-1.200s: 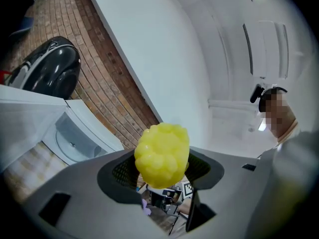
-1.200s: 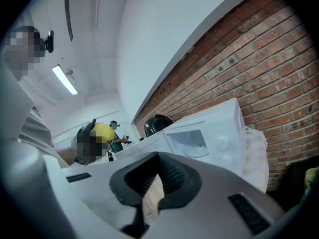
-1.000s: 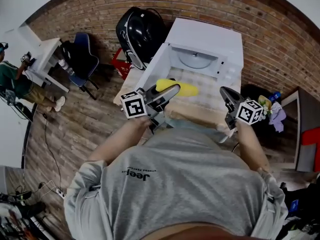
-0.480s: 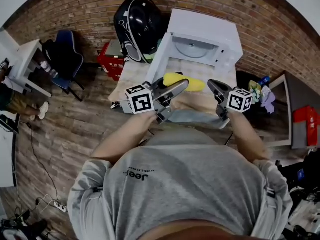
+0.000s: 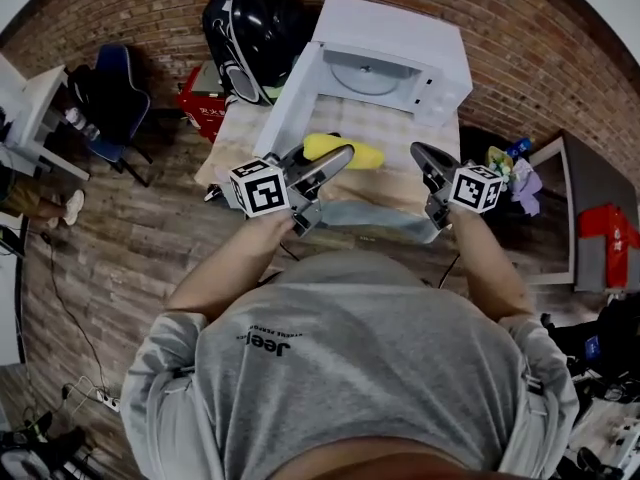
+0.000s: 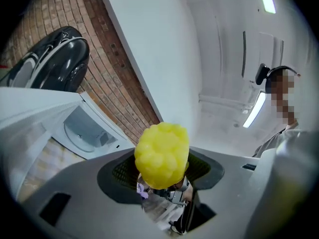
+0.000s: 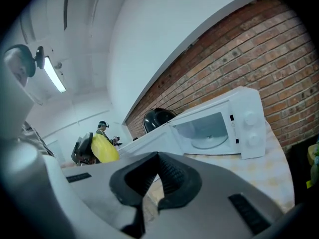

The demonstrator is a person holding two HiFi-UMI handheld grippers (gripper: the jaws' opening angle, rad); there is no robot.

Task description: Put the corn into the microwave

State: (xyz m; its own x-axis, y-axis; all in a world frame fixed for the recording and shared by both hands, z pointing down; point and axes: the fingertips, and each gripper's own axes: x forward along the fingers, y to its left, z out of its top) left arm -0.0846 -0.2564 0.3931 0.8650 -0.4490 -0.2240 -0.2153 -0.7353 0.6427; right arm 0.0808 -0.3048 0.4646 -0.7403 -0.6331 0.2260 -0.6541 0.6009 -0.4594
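Fingers (image 5: 324, 164) on corn (image 5: 358, 155), microwave (image 5: 432, 46) open

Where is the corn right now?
Left of centre in the head view, the corn sits clamped in the left gripper over the table, before the open microwave.

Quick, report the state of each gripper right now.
Left gripper: closed on the corn.
Right gripper: jaws together, nothing held.

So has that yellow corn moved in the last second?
Yes, slightly: in the head view the corn now sits farther from the microwave mouth, back toward the person.
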